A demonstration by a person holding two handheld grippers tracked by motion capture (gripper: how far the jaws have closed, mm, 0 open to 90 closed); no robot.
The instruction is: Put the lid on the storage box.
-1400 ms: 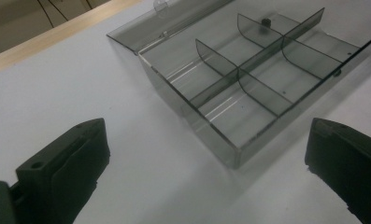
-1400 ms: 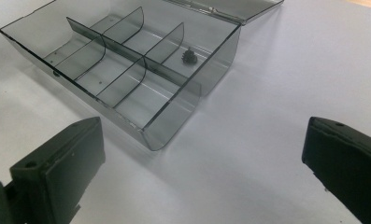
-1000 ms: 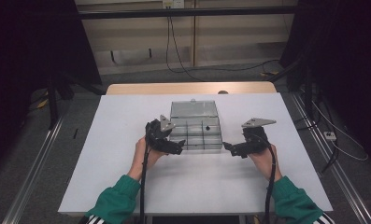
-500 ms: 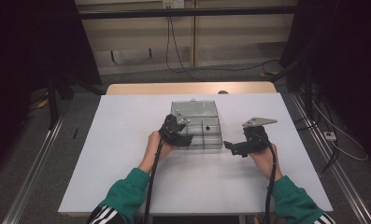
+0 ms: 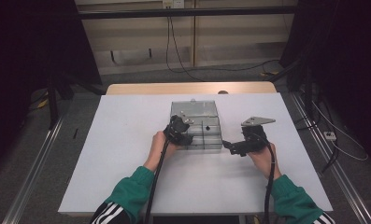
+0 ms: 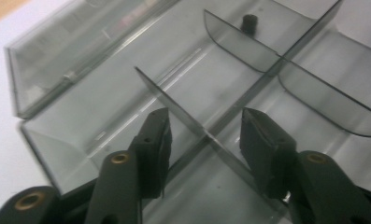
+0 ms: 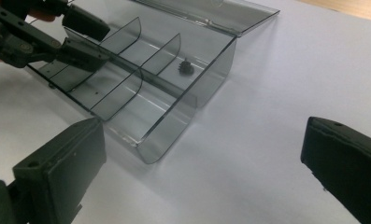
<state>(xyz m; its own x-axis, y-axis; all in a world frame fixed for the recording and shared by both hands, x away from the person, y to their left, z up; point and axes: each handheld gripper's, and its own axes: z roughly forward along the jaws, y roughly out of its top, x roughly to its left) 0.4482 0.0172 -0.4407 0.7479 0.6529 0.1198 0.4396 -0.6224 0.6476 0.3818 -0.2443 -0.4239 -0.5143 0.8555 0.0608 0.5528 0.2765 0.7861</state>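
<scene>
L hand-held gripper (image 6: 204,135) dips into box (image 6: 103,93), closing astride divider (image 6: 174,105), not yet gripping; R (image 7: 202,172) open.

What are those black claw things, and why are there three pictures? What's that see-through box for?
A person sits at a white table and holds a tool in each hand. Each tool is a gripper with two black jaws that pinch, like big tweezers. One picture comes from a camera up high, looking down. The other two come from small cameras riding on each gripper, so you look along its jaws.

On the table is a clear plastic box with its lid open and thin walls that split it into little rooms. A small black gear-like piece lies in one room.

The left gripper has just been closing its jaws around one thin divider wall, but they do not pinch it yet. The right gripper waits beside the box, open, holding nothing.
</scene>
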